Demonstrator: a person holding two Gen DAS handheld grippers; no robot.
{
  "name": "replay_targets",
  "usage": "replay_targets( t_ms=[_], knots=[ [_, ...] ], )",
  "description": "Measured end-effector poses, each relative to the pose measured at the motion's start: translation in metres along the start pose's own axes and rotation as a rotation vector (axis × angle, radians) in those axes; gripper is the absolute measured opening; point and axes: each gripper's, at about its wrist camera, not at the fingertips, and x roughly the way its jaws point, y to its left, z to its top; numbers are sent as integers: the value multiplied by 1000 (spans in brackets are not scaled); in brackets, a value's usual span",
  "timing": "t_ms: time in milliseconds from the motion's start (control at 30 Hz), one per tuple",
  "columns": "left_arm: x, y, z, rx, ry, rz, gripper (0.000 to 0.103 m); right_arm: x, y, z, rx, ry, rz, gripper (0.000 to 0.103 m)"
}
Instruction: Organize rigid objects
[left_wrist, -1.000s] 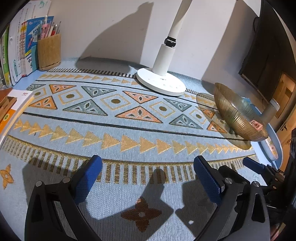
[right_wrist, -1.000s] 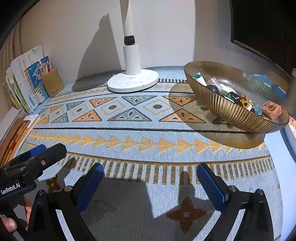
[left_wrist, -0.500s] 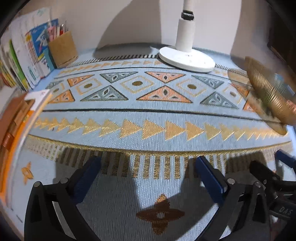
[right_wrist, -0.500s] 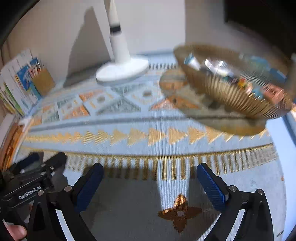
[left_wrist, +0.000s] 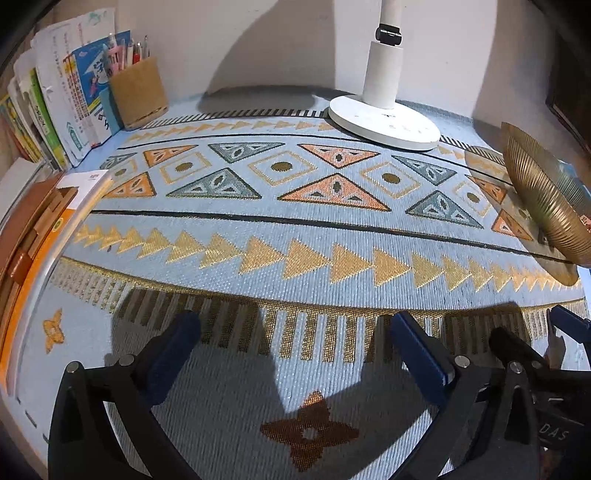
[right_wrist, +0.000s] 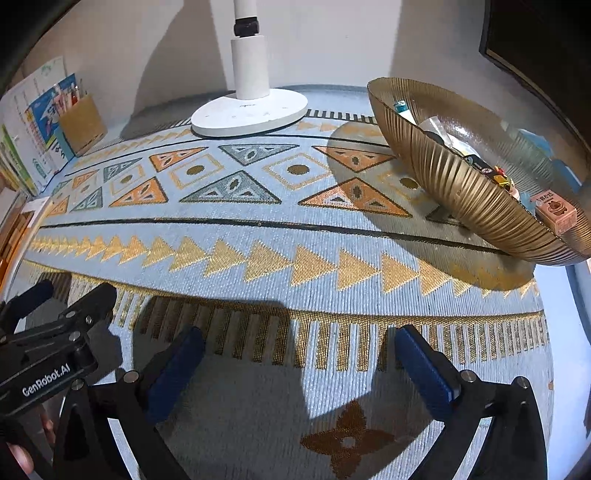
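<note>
The worktop is covered by a pale blue woven mat (left_wrist: 295, 229) with orange and gold triangles, and no loose item lies on it. A second ago the left view looked from further left and showed more of the bowl; now it has swung back to face the mat squarely, while the right view has settled after a blurred sweep half a second ago. Neither move picked anything up.

The white lamp with a round base (right_wrist: 249, 110) stands at the back of the mat. To its right sits the ribbed gold bowl (right_wrist: 461, 184), which holds the small rigid objects: a pink printed box (right_wrist: 556, 214) against the near rim, with small dark and coloured pieces further along the inside. In the left view the bowl (left_wrist: 546, 206) shows only at the right edge.

At the far left stand upright books (left_wrist: 55, 107) and a tan pen holder (left_wrist: 138, 92).

The left gripper (left_wrist: 295, 350) and right gripper (right_wrist: 299, 354) hover low over the near edge of the mat, each with its blue fingers spread wide and nothing between them.

With the mat bare and both pairs of fingers idle, the sorting looks finished or nearly so.
</note>
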Motion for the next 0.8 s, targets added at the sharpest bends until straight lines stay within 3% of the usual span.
replay_targets(
  t_ms=[333, 800],
  knots=[
    [7, -7, 9, 17, 0, -10, 103, 1, 0, 0, 41, -52, -23, 103],
    [7, -8, 9, 14, 0, -11, 103, 1, -1, 1, 43, -53, -16, 103]
  ],
)
